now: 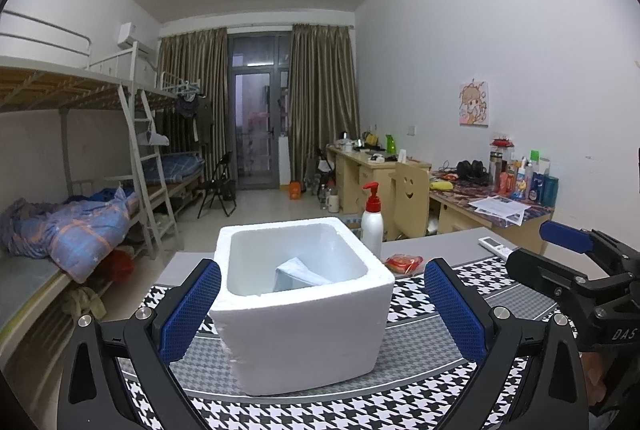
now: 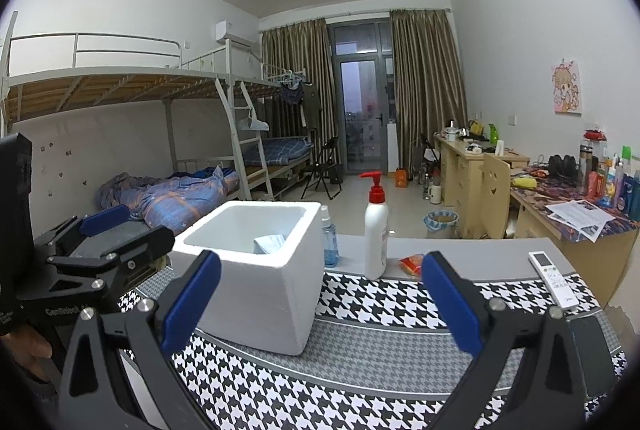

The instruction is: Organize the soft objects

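Both tongs stand spread with nothing between their blue pads: the left gripper [image 1: 322, 310] has its fingers either side of the white foam box [image 1: 304, 306] without touching its walls, and the right gripper [image 2: 320, 300] hangs beside it, to the box's right, over bare houndstooth mat [image 2: 380, 382]. One soft thing already lies inside the box, a pale blue folded packet or cloth [image 1: 298, 276] leaning against the far inner wall, straight ahead of the left tongs; what it is made of I cannot tell. Just beyond the right finger of either tongs, past the box, a small red-orange pouch [image 2: 412, 264] lies on the table edge, next to the white pump bottle [image 2: 376, 230] with the red head. My reading is that one item is stowed and the pouch is the next candidate, so the step in hand is the reach for a second pickup. That calls for the right tongs to go forward and slightly left, come down over the pouch with the pads either side of it, and close gently, since it looks limp and would crumple or slide. Clearance is tight beside the pump bottle, which could tip if nudged. Farther right of the right tongs a white remote [image 2: 554, 280] lies on the mat, hard and no part of this job
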A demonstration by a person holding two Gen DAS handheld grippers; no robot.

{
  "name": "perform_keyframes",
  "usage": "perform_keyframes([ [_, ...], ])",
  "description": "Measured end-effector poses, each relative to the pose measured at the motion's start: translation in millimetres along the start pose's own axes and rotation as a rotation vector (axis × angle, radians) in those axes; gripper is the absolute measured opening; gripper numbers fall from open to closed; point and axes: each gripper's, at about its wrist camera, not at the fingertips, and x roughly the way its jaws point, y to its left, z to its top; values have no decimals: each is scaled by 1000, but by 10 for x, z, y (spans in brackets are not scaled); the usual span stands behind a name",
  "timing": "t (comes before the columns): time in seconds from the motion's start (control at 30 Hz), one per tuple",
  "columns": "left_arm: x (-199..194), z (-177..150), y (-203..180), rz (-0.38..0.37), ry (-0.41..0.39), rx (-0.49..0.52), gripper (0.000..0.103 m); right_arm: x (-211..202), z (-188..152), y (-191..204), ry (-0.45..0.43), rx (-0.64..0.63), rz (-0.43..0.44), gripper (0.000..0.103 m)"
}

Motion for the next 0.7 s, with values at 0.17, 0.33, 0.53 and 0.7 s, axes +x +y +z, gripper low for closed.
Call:
perform_keyframes([
  [0.17, -36, -45, 8, -3, -21, -12, 102, -48, -72, -31, -15, 7, 0, 102],
  [0.33, -45, -97, 15, -20, -27, -25, 102, -50, -133, -48, -16, 4, -17, 102],
  [0.53, -27, -141, -8, -8, -15, -29, 102, -60, -199, -78, -9, 11, -18, 102],
  [0.7, -8, -186, -16, -10, -10, -41, 102, -55, -232, -85, 0, 4, -30, 102],
])
